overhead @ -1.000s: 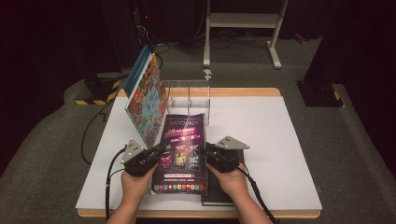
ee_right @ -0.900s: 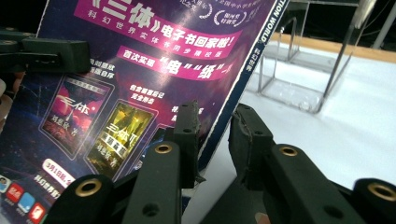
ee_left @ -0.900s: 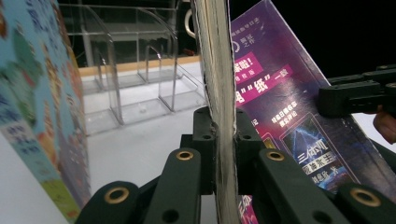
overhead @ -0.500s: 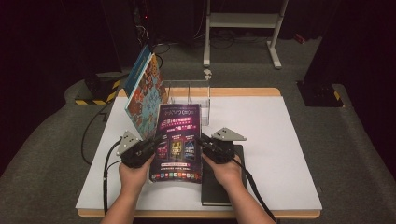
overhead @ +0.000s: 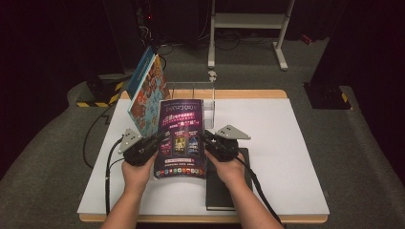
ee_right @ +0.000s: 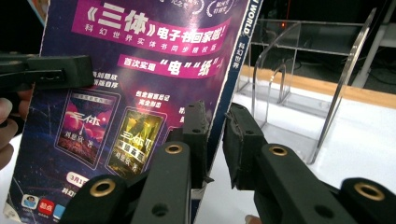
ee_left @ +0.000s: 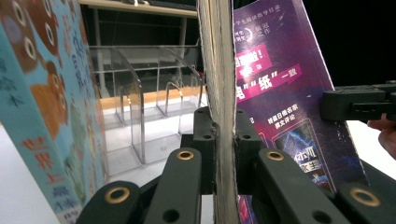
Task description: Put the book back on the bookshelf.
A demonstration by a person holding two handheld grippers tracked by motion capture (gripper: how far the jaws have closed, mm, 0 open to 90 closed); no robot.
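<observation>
- Purple magazine [overhead: 182,138]: held upright above the white table [overhead: 286,143], near the clear rack [overhead: 210,102].
- Left gripper [overhead: 155,143] clamps its page edge; right gripper [overhead: 207,141] has been closing on the spine edge.
- Judged light, floppy; grip both side edges.

Dark room, grey carpet floor [overhead: 57,157]; white shelf stand [overhead: 248,21] behind the wood-edged white table [overhead: 296,143]

Left gripper [overhead: 160,139] and right gripper [overhead: 206,139]: black, 2 jaws each; brass rivets; grey three-cornered plates; black cables.
</observation>
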